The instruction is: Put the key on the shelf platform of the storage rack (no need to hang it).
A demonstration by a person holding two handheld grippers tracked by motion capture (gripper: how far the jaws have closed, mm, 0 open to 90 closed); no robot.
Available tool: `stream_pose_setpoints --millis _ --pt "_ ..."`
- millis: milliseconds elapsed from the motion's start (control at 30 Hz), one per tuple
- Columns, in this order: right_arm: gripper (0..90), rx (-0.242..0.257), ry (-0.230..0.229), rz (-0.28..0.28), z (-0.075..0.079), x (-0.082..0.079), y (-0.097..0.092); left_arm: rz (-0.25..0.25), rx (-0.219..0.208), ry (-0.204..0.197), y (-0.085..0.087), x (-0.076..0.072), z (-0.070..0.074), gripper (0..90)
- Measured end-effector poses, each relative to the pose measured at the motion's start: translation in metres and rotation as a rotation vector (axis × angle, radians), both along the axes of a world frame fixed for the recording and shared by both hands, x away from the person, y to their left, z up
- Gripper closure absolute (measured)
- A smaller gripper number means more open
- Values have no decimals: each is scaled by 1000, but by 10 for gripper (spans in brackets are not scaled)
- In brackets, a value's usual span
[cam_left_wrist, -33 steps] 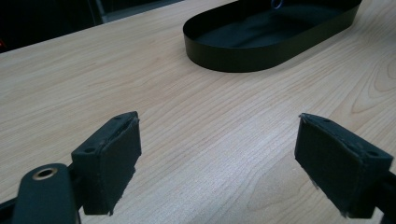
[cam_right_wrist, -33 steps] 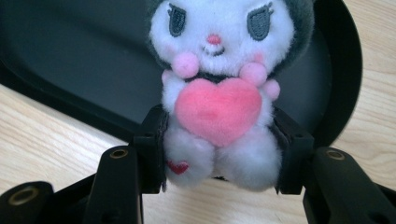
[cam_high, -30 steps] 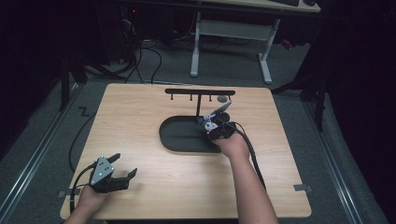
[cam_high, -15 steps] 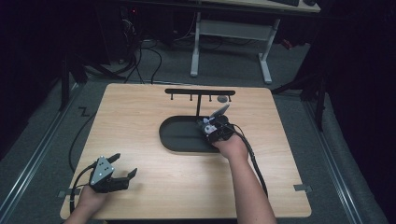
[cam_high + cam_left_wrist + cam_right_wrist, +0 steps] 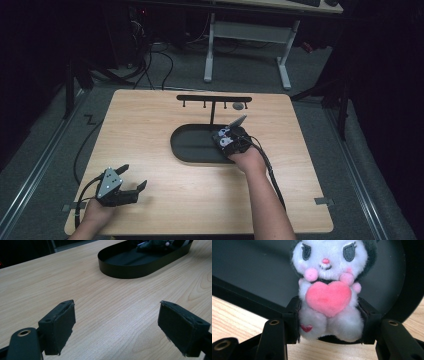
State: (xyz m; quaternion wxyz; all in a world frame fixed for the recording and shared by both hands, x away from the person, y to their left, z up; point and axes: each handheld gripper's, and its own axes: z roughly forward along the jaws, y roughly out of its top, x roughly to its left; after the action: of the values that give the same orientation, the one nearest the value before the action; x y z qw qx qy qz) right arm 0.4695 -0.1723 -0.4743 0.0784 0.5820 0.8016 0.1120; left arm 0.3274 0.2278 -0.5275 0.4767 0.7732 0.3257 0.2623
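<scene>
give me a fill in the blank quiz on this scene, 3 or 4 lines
1. The right gripper is shut on a plush that hugs a pink ____.
2. The plush is held over a black oval ____.
3. The left gripper has its jaws ____ with nothing between them.
4. The rack stands at the tray's ____ side.

Missing words: heart; tray; open; far
</scene>
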Motion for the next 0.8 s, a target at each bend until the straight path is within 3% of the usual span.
stream_pose_setpoints --millis 333,800 --pt "316 16 -54 -2 3 -1 2 -1 0 0 0 0 0 155" --pt "307 9 -106 35 19 -16 2 -1 4 1 -1 0 0 155"
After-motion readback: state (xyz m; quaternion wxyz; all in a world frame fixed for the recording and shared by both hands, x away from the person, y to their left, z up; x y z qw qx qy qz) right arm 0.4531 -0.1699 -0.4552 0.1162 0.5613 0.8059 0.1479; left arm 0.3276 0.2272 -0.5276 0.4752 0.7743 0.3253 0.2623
